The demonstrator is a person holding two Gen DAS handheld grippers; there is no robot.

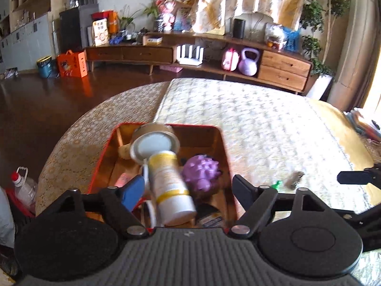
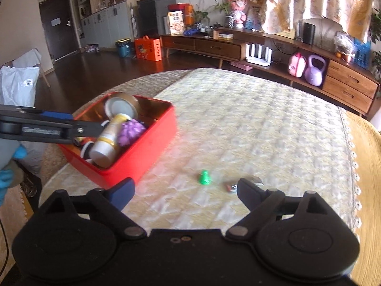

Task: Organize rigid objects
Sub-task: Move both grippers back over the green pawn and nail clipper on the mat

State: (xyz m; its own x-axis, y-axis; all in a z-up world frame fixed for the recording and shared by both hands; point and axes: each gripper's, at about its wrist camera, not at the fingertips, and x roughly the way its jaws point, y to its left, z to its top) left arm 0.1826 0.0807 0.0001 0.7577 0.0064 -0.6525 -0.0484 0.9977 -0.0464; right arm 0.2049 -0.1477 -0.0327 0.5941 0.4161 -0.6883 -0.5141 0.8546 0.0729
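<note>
While both grippers stand with fingers spread wide and nothing between them, the red box (image 2: 142,152) sits near the left edge of the bench (image 2: 262,124), which is covered by a pale quilted cloth. The left gripper (image 1: 188,186) hovers right over the box's open top, a sensible place for letting things fall in; the right gripper (image 2: 185,190) points at the open cloth, where the loose pieces lie.

Inside the box a white bottle (image 1: 171,186) with yellow bands lies on its side across the other contents, probably because it is too long to stand among them. Beside it sits a purple spiky ball (image 1: 201,172), and at the far end a roll of brown tape (image 1: 154,140) leans against the wall. A pink item and some white parts show underneath, too blurred to name.

Still out on the cloth, well apart from the box, are a small green piece (image 2: 204,177) and a small metallic thing (image 2: 243,183) just ahead of the right gripper's right finger. These seem the natural next picks, so the job looks largely done.

The bottle's label carries print, but blur makes it unreadable. An orange carton (image 2: 148,48) on the floor bears marks that cannot be made out either.
</note>
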